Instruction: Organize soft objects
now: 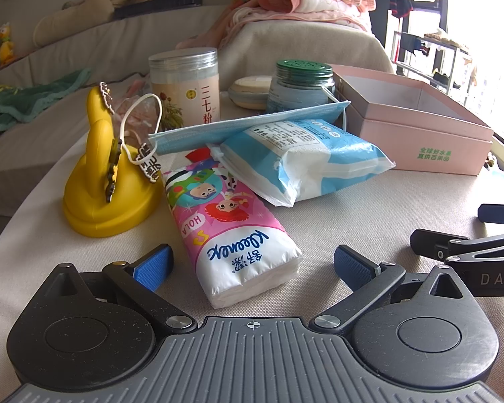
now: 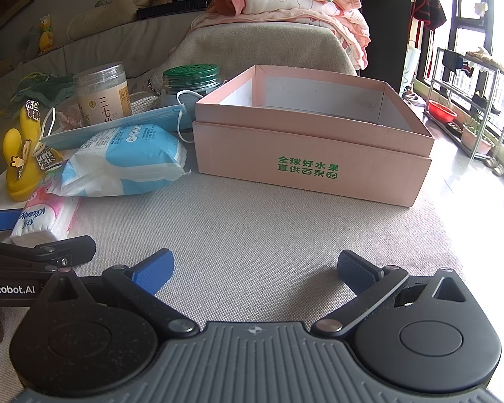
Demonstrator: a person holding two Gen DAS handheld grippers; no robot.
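A pink Kleenex tissue pack lies on the beige cloth table straight ahead of my open, empty left gripper, its near end between the fingers. A blue-white wipes pack rests on its far end, with a blue face mask draped on top. In the right wrist view the tissue pack, wipes pack and mask lie at the left. My right gripper is open and empty over bare cloth, facing the open pink box.
A yellow duck-shaped holder with key tags stands left of the tissues. A clear powder jar, a green-lidded jar and a round case stand behind. The pink box is at the right. A sofa with folded clothes lies beyond.
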